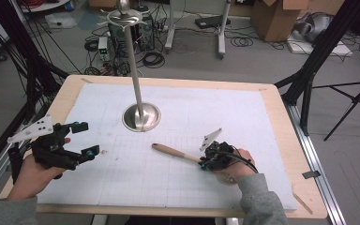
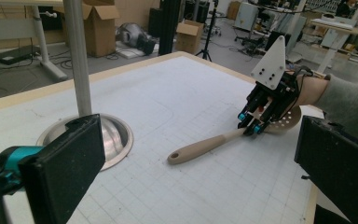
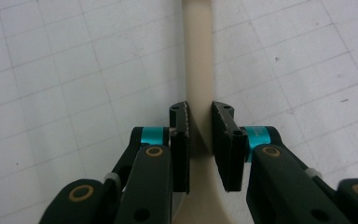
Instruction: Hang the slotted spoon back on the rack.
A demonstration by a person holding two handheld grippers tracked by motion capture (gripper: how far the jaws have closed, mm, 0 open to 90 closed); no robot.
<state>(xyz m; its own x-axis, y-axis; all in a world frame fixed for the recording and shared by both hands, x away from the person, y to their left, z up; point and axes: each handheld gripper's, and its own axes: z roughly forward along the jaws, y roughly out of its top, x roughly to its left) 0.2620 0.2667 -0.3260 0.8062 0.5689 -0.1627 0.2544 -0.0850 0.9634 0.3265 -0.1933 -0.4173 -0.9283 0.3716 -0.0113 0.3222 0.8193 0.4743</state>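
The right claw [image 3: 200, 126] gripped the slotted spoon [image 1: 176, 153] by its neck, flat near the table's [image 1: 262, 122] front edge (light, rigid, likely smooth); left claw [image 1: 85, 139] gaped wide, empty.

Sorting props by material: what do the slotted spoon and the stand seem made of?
Slotted spoon: matte beige, smooth and uniform, probably plastic or silicone, though possibly pale wood. Stand: shiny silver pole and domed base with reflections, evidently polished metal.
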